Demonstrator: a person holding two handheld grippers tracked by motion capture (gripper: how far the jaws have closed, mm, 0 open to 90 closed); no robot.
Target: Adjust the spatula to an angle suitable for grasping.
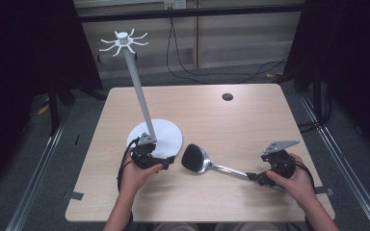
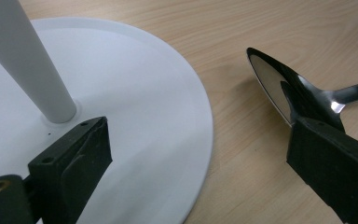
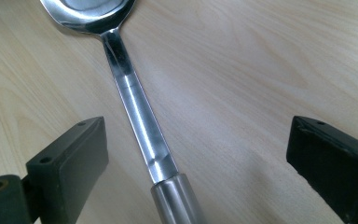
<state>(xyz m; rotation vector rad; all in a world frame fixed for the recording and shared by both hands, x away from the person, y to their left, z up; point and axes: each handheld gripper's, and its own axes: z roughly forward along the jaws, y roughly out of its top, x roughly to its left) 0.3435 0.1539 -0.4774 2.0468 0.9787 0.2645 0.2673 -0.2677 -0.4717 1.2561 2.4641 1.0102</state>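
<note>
- Two grippers are at work on the bench (image 1: 250, 115): the left gripper (image 1: 160, 162) sits at the near edge of the stand (image 1: 166, 137), and the right gripper (image 1: 256, 177) is at the handle end of the ladle (image 1: 207, 163).
- Ladle: it lies flat on the bench between the two hands, its bowl just beside the stand's round base and its handle running toward the right hand (image 1: 296, 180).
- Right gripper: its jaws stand wide apart on either side of the ladle's shaft (image 3: 137, 112) and touch nothing; the shaft runs up the middle of the gap in the right gripper view.
- Left gripper: also wide open and empty, one jaw over the white base (image 2: 135, 116), the other near the ladle's bowl (image 2: 272, 81).
- Handling, as a judgement: polished steel, so stiff and not fragile, likely fairly weighty at the bowl end, and slippery under flat pads.
- Where to hold: the thicker round grip (image 3: 177, 200) gives more to bite on than the thin flat shaft, though a hold that far back would let the bowl sag or swing.
- Stand: a tall thin pole with hooks (image 1: 123, 41) at the top; it looks top-light but easy to rock if knocked.
</note>
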